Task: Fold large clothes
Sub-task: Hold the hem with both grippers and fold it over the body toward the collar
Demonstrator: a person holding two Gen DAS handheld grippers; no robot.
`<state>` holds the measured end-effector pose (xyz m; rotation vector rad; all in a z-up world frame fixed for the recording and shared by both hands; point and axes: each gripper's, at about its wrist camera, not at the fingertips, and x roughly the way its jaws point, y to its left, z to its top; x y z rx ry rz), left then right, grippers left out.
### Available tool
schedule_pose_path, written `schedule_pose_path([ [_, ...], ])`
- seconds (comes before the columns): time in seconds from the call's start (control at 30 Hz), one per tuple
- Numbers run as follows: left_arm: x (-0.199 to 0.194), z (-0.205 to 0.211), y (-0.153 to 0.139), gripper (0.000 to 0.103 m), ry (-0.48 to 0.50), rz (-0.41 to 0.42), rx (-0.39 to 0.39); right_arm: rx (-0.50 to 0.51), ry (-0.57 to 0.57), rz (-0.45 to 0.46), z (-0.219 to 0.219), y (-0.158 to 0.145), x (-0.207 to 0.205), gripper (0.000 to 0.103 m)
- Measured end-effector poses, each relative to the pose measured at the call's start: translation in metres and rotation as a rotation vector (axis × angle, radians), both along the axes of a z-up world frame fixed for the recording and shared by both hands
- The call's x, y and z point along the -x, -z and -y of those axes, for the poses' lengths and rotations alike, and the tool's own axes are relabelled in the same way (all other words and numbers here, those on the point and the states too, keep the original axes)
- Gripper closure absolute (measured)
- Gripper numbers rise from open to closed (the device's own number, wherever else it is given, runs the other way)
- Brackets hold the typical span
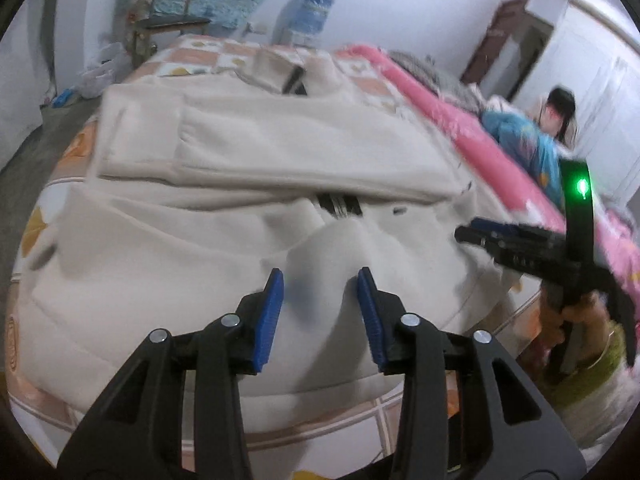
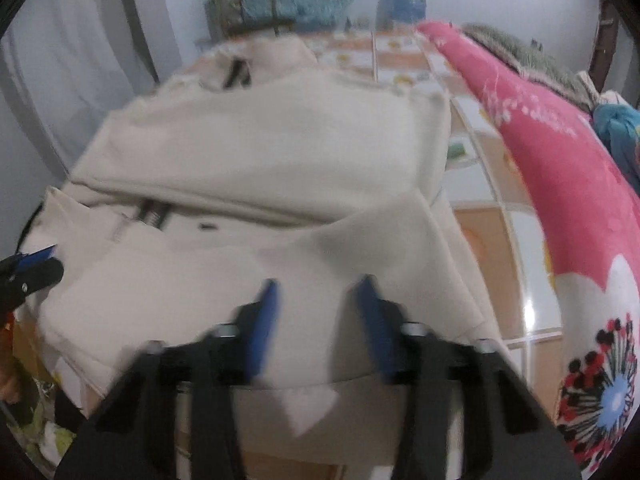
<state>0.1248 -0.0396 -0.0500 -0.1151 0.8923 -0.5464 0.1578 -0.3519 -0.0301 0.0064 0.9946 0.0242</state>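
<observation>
Bed [image 1: 208, 56]: covered by a checked sheet in peach and white, with a pink quilt [image 2: 560, 184] along its right side.
Garment [image 1: 248, 152]: large cream sweatshirt spread across the bed, upper part folded down over the lower; dark stripes show at the fold.
Left gripper [image 1: 320, 280]: blue pads part-open above the near cloth, gripping nothing.
Right gripper [image 2: 320, 288]: blurred, pads apart, empty, over the near hem.
Person [image 1: 556, 112]: beyond the quilt, in blue.

Bed w/ checkered sheet [image 1: 360, 84]: folded cream garment [image 1: 248, 152] lies on it, pink quilt [image 2: 560, 184] along one side.
</observation>
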Motion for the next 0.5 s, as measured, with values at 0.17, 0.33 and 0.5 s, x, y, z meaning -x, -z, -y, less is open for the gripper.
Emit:
schedule_pose_path([
  [0.17,0.006,0.012,0.009,0.091,-0.016,0.043,-0.086,-0.018,-0.014,0.007,0.002,0.001,0.001,0.098],
  [0.33,0.023,0.017,-0.022,0.098,-0.021,0.217,-0.176,-0.062,0.002,0.097,0.003,-0.03,0.01,0.1],
  [0.5,0.019,0.028,-0.039,0.097,-0.052,0.362,-0.253,-0.059,0.033,0.229,0.006,-0.061,0.015,0.1],
])
